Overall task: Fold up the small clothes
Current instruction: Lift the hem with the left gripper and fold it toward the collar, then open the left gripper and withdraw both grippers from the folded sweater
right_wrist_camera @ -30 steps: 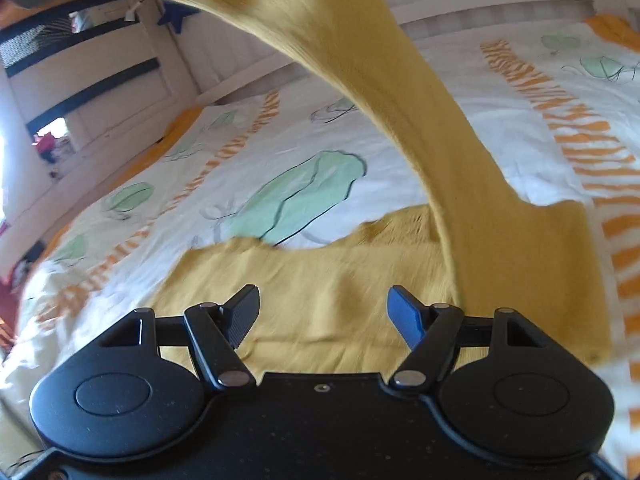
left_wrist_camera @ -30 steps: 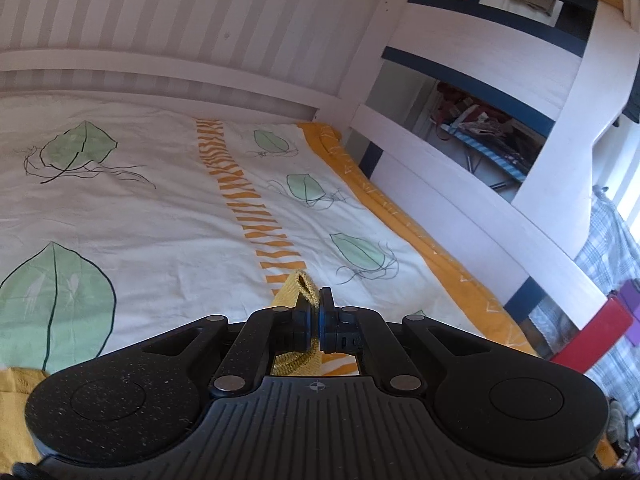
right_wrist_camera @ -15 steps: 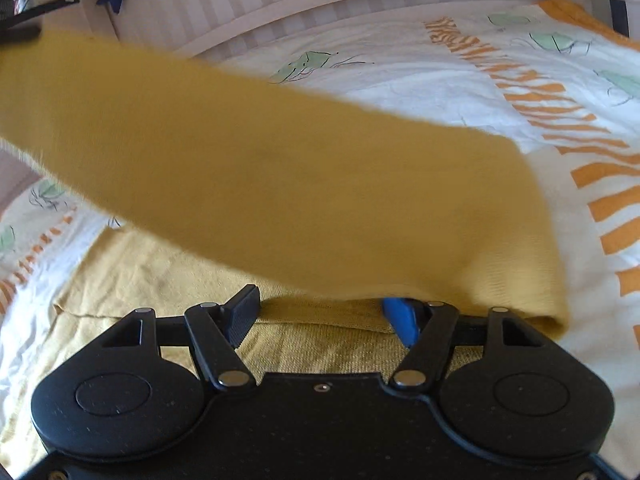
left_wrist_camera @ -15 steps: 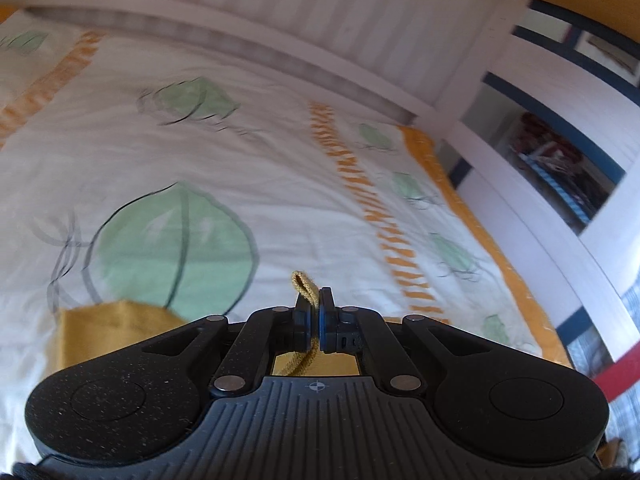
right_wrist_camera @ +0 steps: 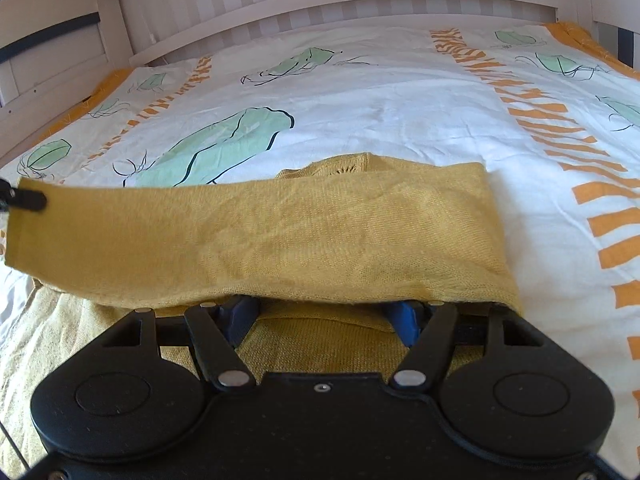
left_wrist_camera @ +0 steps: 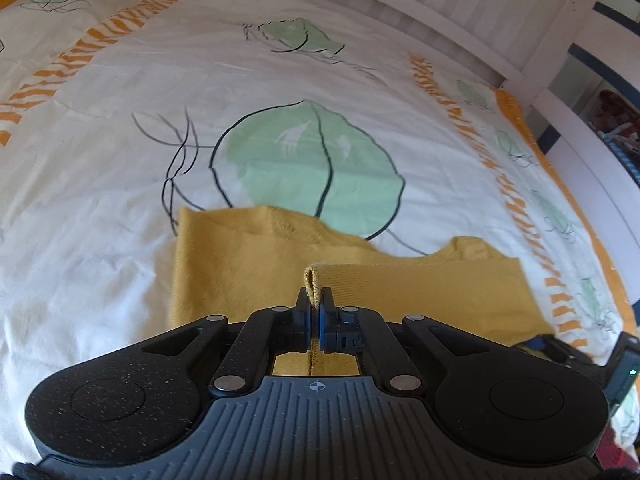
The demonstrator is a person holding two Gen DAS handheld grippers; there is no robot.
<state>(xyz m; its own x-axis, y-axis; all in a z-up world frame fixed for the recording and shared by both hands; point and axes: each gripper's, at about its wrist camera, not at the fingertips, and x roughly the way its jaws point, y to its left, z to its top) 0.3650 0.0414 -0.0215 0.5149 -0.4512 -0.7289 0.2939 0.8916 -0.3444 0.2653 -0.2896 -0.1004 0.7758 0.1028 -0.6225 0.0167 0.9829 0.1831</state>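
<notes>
A mustard-yellow knit sweater (left_wrist_camera: 248,264) lies flat on the bed. My left gripper (left_wrist_camera: 315,304) is shut on the cuff (left_wrist_camera: 310,280) of one sleeve (left_wrist_camera: 420,292), which is drawn across the sweater's body. In the right wrist view the same sleeve (right_wrist_camera: 280,236) stretches as a band from right to left, with the left gripper's tip (right_wrist_camera: 24,200) pinching its end at the far left. My right gripper (right_wrist_camera: 320,316) is open, low over the sweater, its blue-padded fingertips (right_wrist_camera: 404,316) partly hidden under the sleeve's edge.
The bed has a white duvet (left_wrist_camera: 120,160) with green leaves and orange stripes. A white slatted headboard (right_wrist_camera: 360,4) stands behind it. A white bed frame with dark bars (left_wrist_camera: 580,80) rises on the right. The right gripper's body (left_wrist_camera: 560,352) shows at the lower right.
My left gripper has carried the sleeve cuff leftward and down across the sweater's body. The sleeve has gone from hanging high to lying low over the sweater. The right gripper stays open.
</notes>
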